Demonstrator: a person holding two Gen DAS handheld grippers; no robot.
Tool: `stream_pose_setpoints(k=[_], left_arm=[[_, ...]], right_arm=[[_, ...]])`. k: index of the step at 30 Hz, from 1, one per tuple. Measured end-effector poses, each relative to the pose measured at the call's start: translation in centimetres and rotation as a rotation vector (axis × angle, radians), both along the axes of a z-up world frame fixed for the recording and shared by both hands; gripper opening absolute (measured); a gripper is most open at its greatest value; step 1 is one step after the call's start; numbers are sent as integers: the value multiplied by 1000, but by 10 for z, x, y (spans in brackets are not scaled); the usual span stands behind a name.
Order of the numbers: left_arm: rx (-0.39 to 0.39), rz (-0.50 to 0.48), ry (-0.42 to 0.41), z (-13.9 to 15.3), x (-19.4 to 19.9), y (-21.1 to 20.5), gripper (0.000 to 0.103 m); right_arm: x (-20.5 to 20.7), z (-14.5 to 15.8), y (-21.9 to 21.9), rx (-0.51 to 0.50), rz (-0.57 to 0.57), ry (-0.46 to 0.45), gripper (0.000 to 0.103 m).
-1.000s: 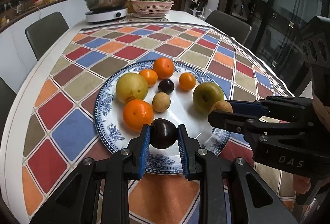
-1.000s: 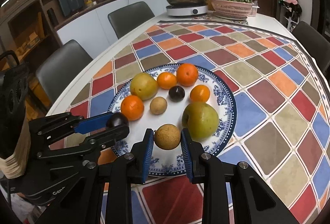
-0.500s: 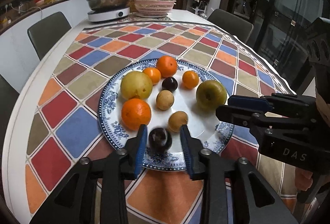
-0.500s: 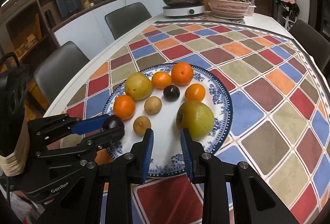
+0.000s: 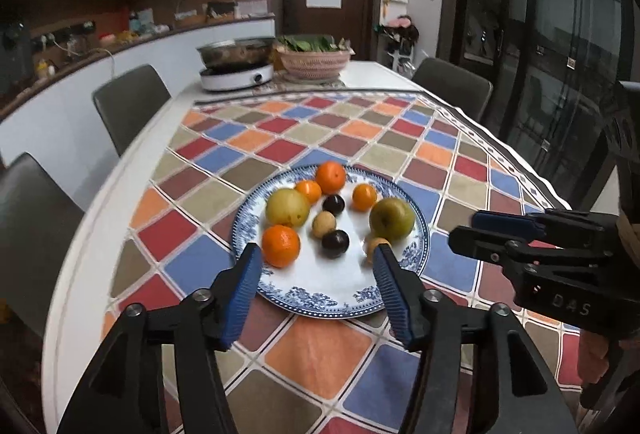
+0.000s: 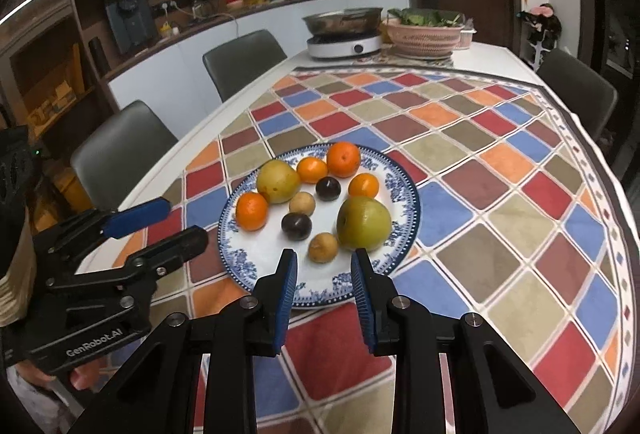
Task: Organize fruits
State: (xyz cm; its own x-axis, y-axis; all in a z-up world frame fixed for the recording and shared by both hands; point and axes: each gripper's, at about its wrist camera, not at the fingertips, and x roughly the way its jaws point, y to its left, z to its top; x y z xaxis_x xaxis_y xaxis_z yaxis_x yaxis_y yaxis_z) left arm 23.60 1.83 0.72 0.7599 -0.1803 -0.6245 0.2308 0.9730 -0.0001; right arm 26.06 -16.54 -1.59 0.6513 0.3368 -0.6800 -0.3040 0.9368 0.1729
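Note:
A blue-and-white plate on the checked tablecloth holds several fruits. Among them are a dark plum, a small brown fruit, a green apple, a yellow fruit and oranges. My left gripper hovers above the plate's near rim. Its jaws are opening wide and nothing is between them. My right gripper hangs just short of the brown fruit. It is shut down to a narrow gap and holds nothing.
At the table's far end stand an induction cooker with a steel pan and a pink basket of greens. Grey chairs line the left side and another chair is at the far right. The tablecloth edge drops off on the right.
The left gripper opened, let go of the dark plum onto the plate and drew back upward. The right gripper left the brown fruit on the plate and also drew back.

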Motion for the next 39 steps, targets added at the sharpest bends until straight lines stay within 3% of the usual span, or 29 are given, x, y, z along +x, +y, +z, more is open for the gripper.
stream_pose_setpoints(k=[2, 6, 9, 13, 23, 39], left_arm=[[11, 14, -22, 8, -10, -1, 64], [11, 36, -37, 19, -29, -3, 77], [13, 46, -21, 23, -40, -4, 84], [8, 63, -27, 28, -61, -5, 91], [14, 86, -81, 43, -110, -8, 98], [15, 102, -148, 55, -169, -7, 103]], right_arm=[[-8, 6, -3, 8, -8, -12, 36], [-29, 20, -10, 14, -23, -45, 36], [-46, 28, -14, 14, -29, -67, 49], [-70, 38, -18, 4, -39, -102, 51], [-123, 52, -25, -24, -66, -163, 62], [-182, 61, -25, -29, -46, -215, 62]])
